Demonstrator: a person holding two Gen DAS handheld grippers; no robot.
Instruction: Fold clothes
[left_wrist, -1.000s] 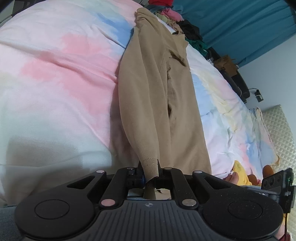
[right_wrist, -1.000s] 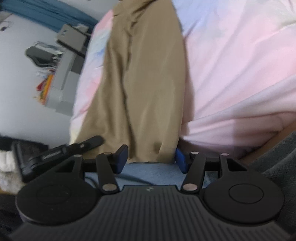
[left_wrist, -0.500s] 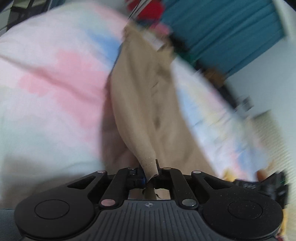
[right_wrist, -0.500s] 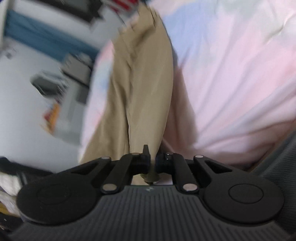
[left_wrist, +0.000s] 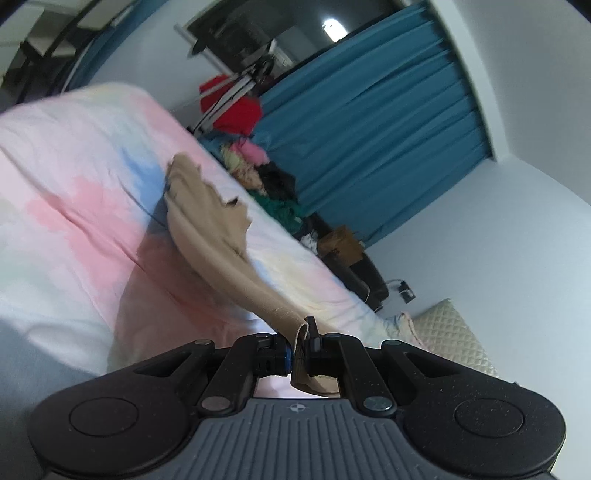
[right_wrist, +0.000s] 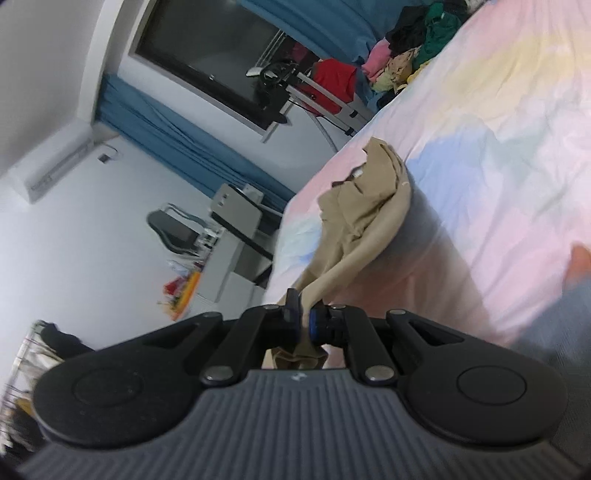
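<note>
The left claw (left_wrist: 300, 345) is clenched on the hem of the tan knit garment (left_wrist: 207, 218), which stretches from the lower centre of the frame up to the middle left across the pastel tie-dye bed cover (left_wrist: 74, 192). The right claw (right_wrist: 303, 325) likewise grips the garment's (right_wrist: 364, 206) other edge, the cloth rising toward the frame's centre, its far end resting on the bed (right_wrist: 498, 147).

A bed (left_wrist: 74, 206) carries everything, spread with a tie-dye cover in pink, blue, pale yellow and white. A tan garment (left_wrist: 207, 218) lies on it by its far end only, the near end lifted off the cover and casting a dark shadow beside it. A heap of mixed clothes (right_wrist: 410, 55), pink, black, green and yellowish, sits at the far edge.
</note>
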